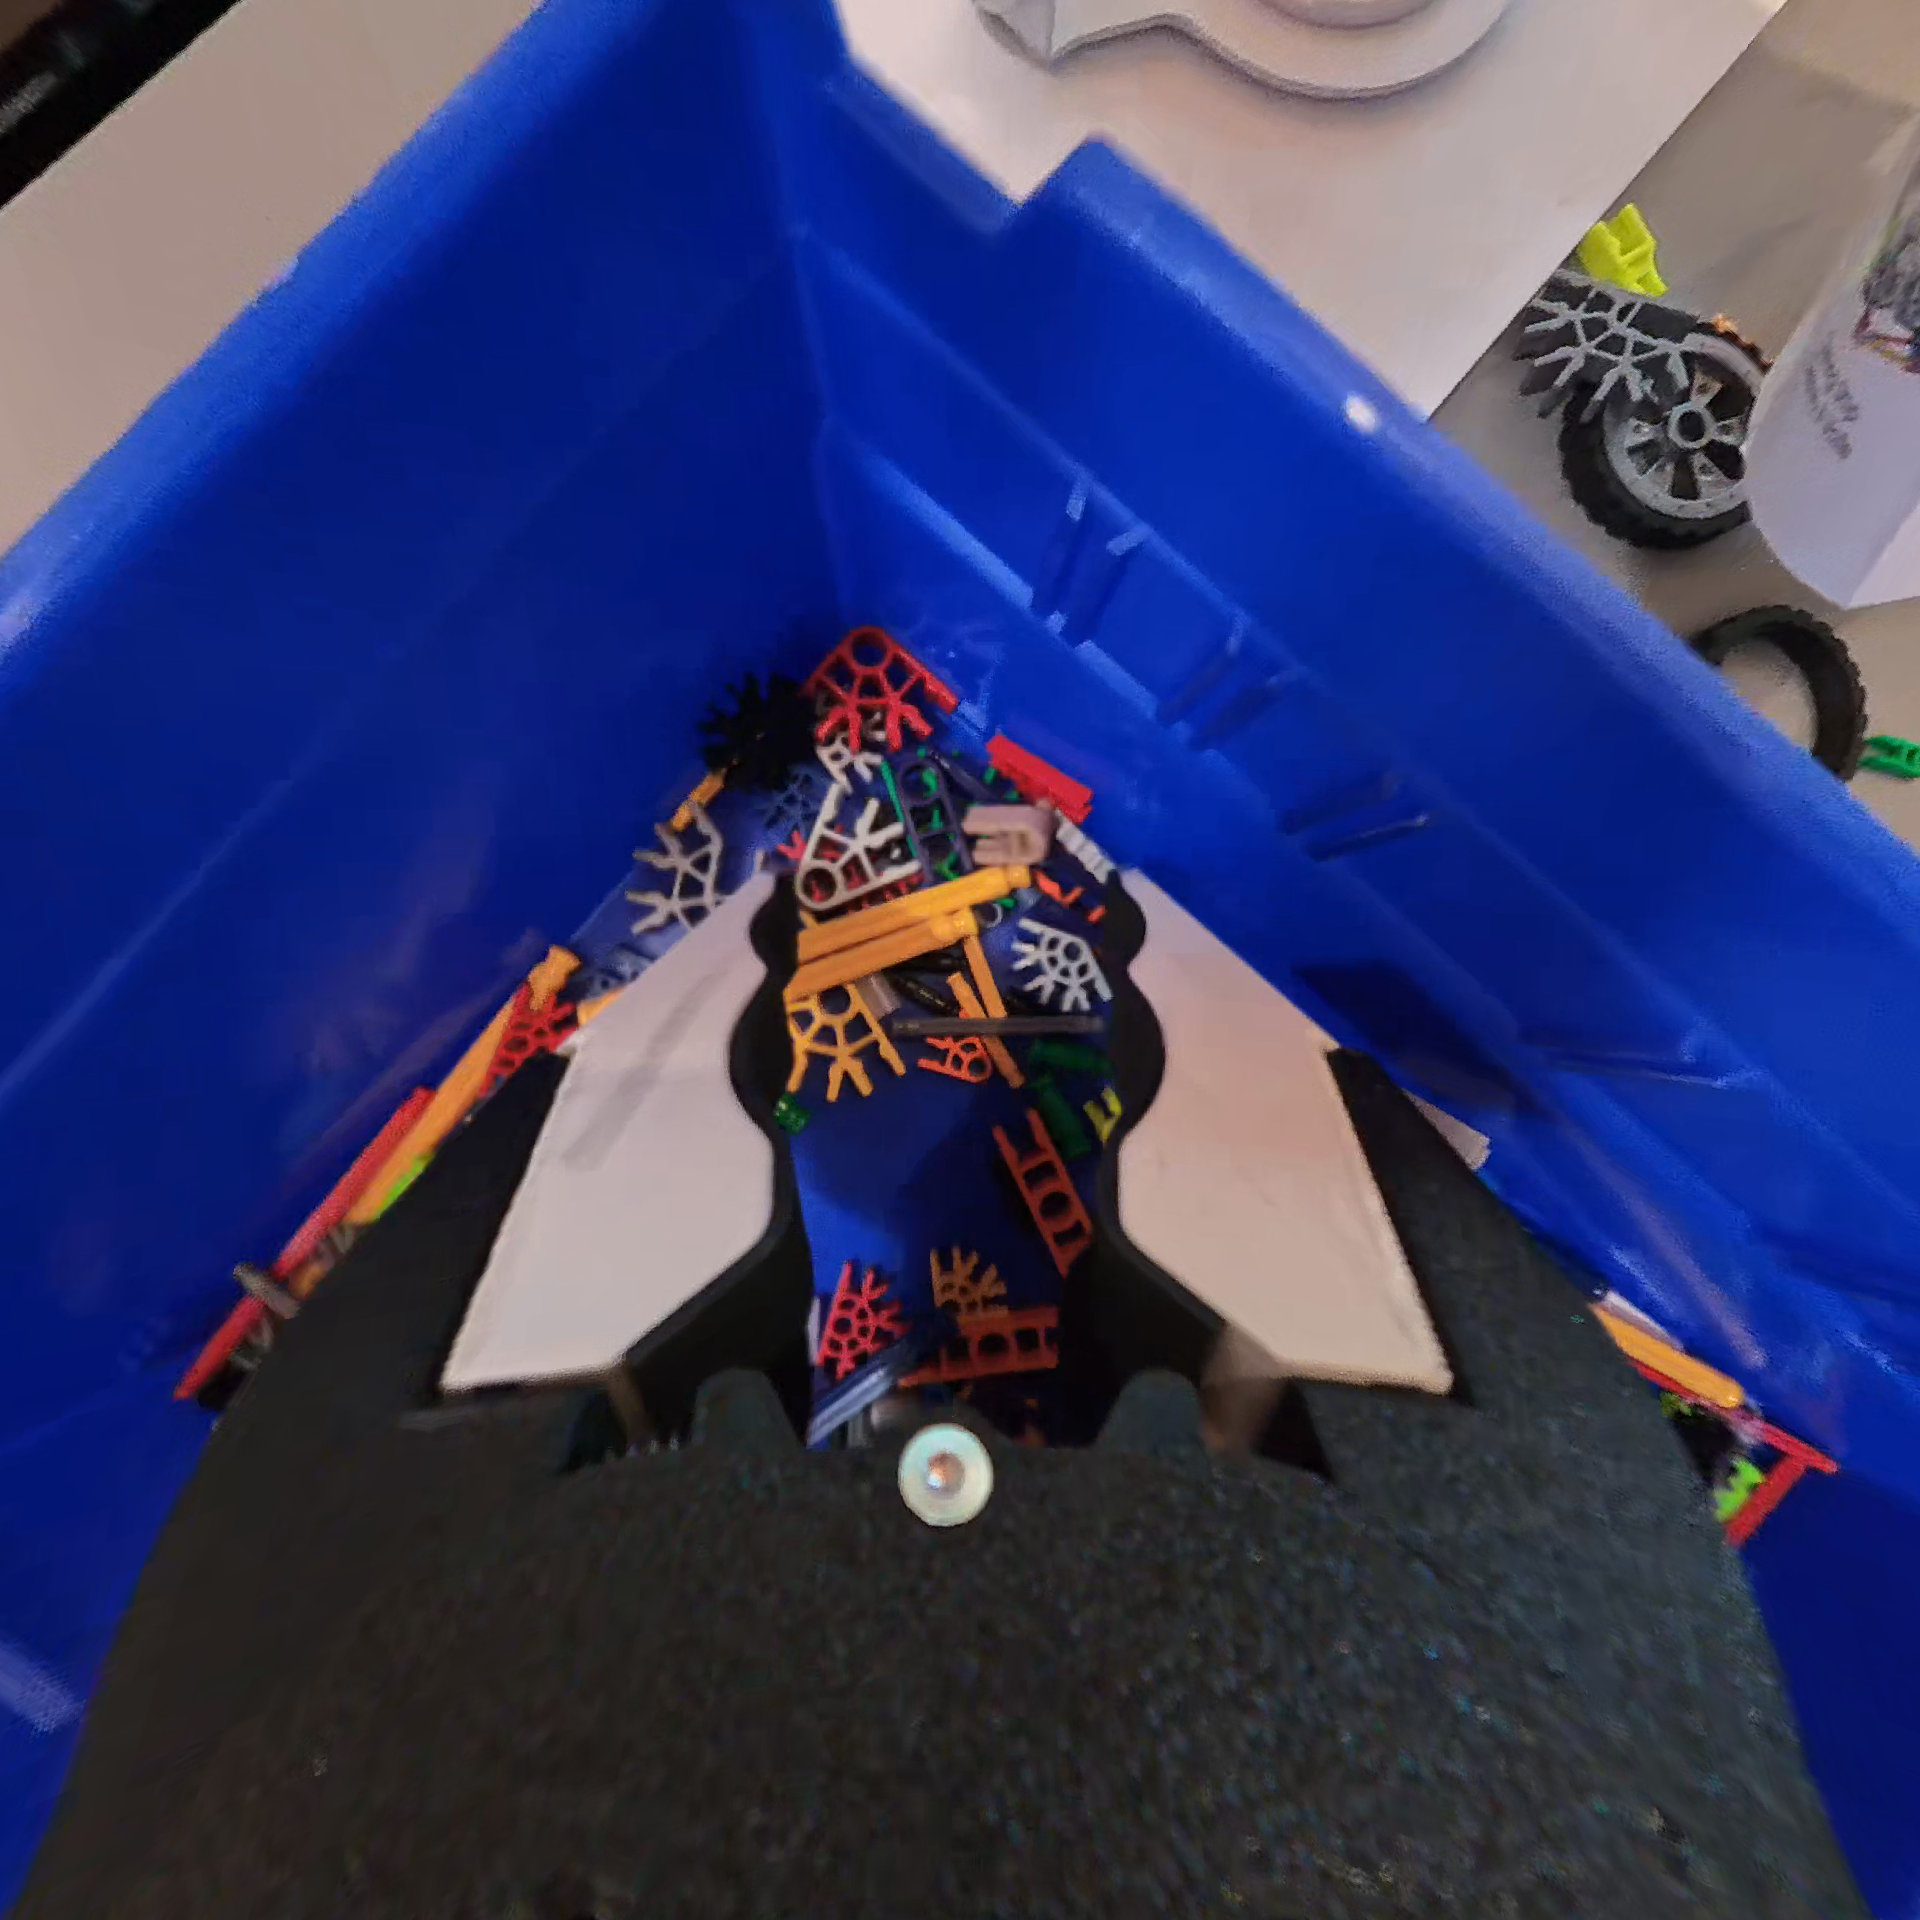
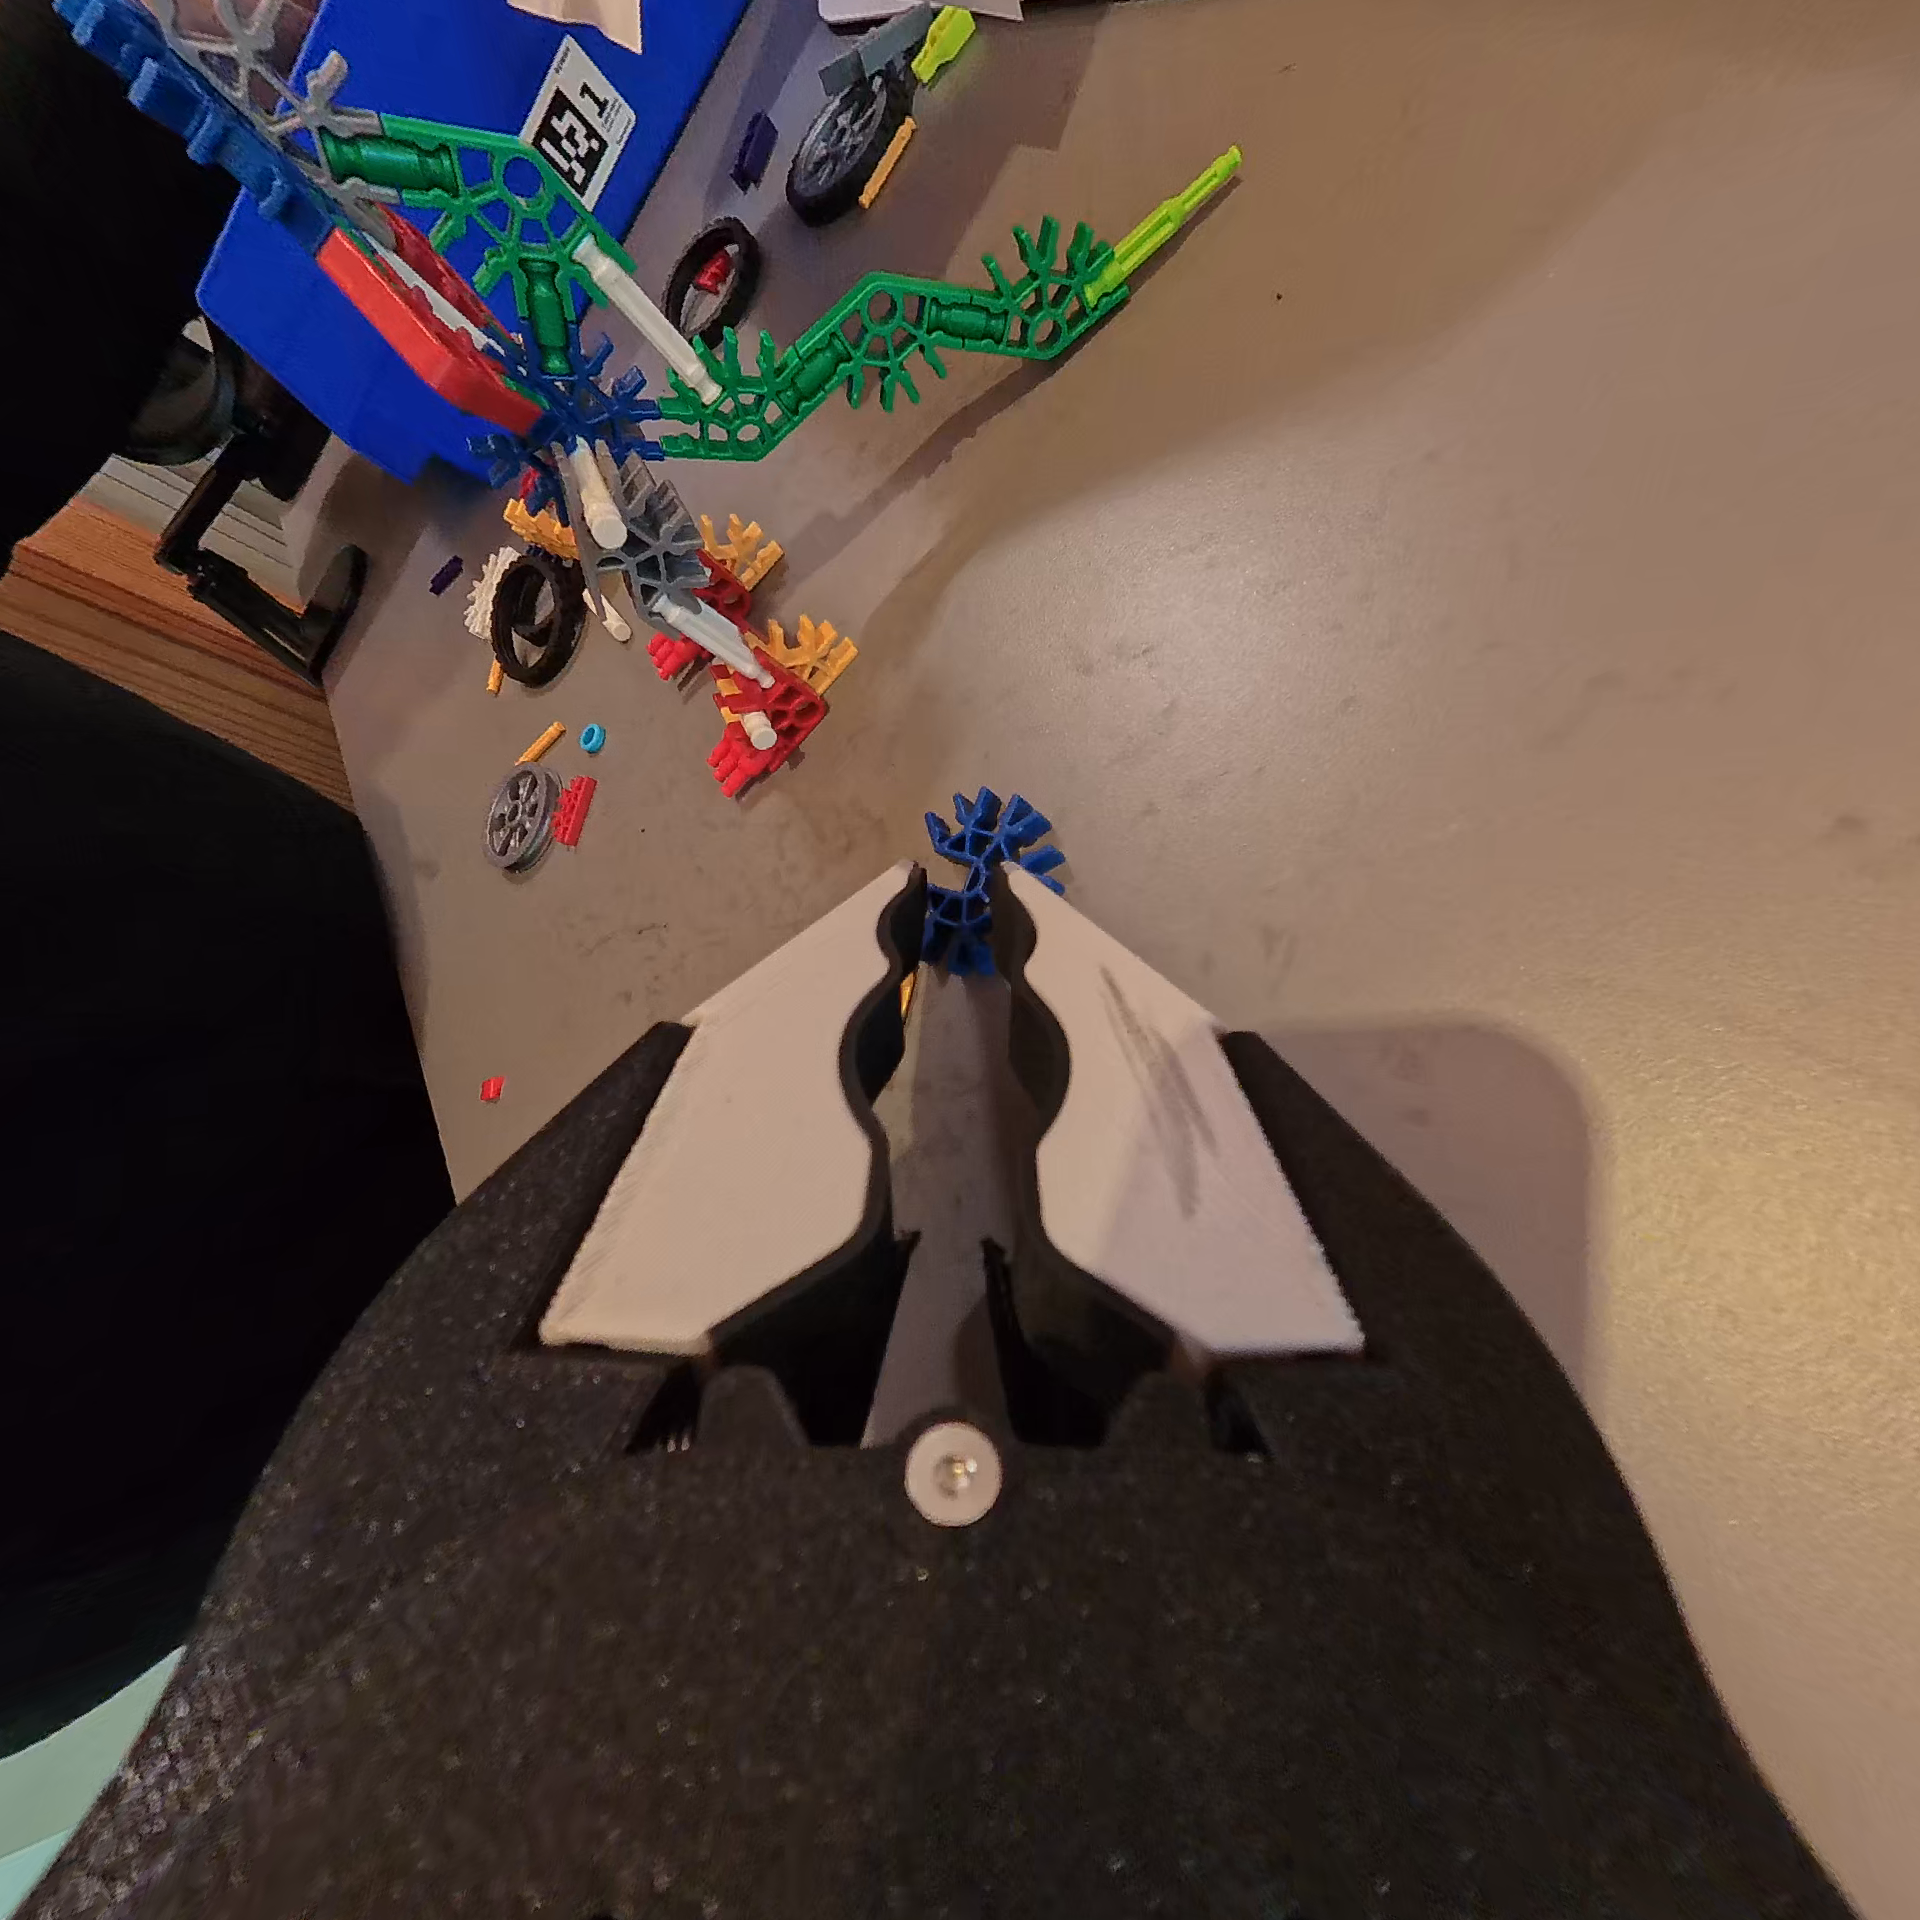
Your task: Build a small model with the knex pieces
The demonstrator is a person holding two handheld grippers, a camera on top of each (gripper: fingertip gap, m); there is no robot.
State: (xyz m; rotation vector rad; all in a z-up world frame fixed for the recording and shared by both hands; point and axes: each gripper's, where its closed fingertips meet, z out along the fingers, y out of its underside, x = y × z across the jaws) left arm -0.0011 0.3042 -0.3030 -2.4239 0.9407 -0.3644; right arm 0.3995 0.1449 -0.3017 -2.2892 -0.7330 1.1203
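My left gripper (image 1: 940, 914) is open and reaches down into a blue plastic bin (image 1: 468, 520). Between and below its fingers lies a heap of small construction-toy pieces: orange rods (image 1: 904, 925), a red fan connector (image 1: 878, 675), white connectors (image 1: 1060, 966), a black gear (image 1: 753, 727). It holds nothing. My right gripper (image 2: 961, 883) is shut on a blue snowflake connector (image 2: 982, 862), held just over the beige table (image 2: 1455, 727). A built structure of green connectors and rods (image 2: 831, 353) lies beyond it on the table.
A loose cluster of red, orange and grey pieces (image 2: 717, 634), black tyres (image 2: 535, 618), a grey wheel (image 2: 520, 816) and the blue bin (image 2: 436, 208) sit left of the right gripper. A wheeled assembly (image 1: 1662, 416) and a tyre (image 1: 1797, 686) lie outside the bin. The tips of one gripper are about 45 centimetres away from the tips of the other.
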